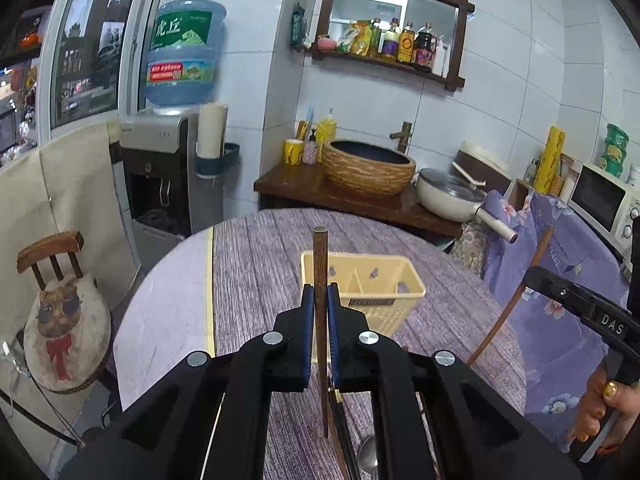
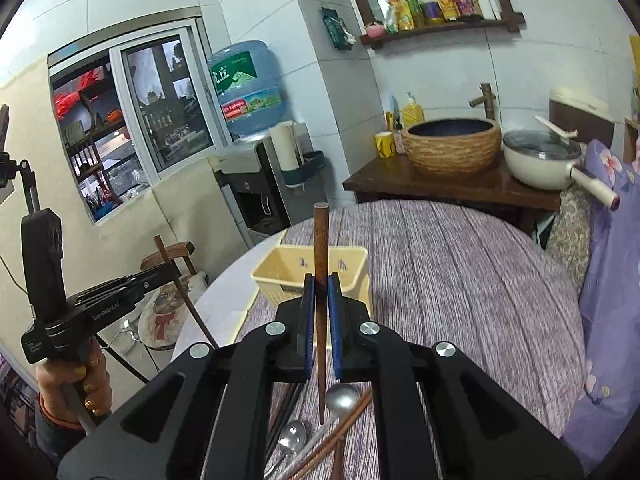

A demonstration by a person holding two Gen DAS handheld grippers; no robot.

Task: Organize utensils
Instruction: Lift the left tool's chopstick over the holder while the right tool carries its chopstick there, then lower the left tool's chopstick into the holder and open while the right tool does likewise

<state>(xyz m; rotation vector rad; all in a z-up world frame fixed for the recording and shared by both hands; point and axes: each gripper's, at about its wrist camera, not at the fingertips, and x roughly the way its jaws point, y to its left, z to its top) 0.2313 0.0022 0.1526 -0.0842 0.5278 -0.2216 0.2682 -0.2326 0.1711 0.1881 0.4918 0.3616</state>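
The left gripper (image 1: 319,300) has its fingers (image 1: 307,308) squeezed tight on a brown chopstick (image 1: 320,264). The stick stands almost straight up between the blue pads. Its top pokes out above the fingers and its thin end hangs below them, over the desk (image 1: 256,264).

The right gripper (image 2: 319,300) does the same thing. Its fingers (image 2: 308,312) are closed on another chopstick (image 2: 321,248), which also stands upright, up off the desk.

A pale yellow basket (image 1: 384,280) sits on the purple striped cloth of the desk, just past both grippers. It has walls inside that split it into parts. Both sticks are in front of the basket, not in it.

More things lie on the desk under the right gripper: two spoons (image 2: 294,438), some brown chopsticks (image 2: 340,432) and some dark ones, all mixed in a pile.

From the left camera, the right gripper shows at the side with its stick slanting, and a hand (image 1: 600,412) with gold nails holds its handle. From the right camera, the other hand (image 2: 80,388) holds the left gripper.

Behind the desk are a woven bowl (image 1: 368,168), a white pan (image 1: 448,196) and a water cooler (image 1: 164,168).
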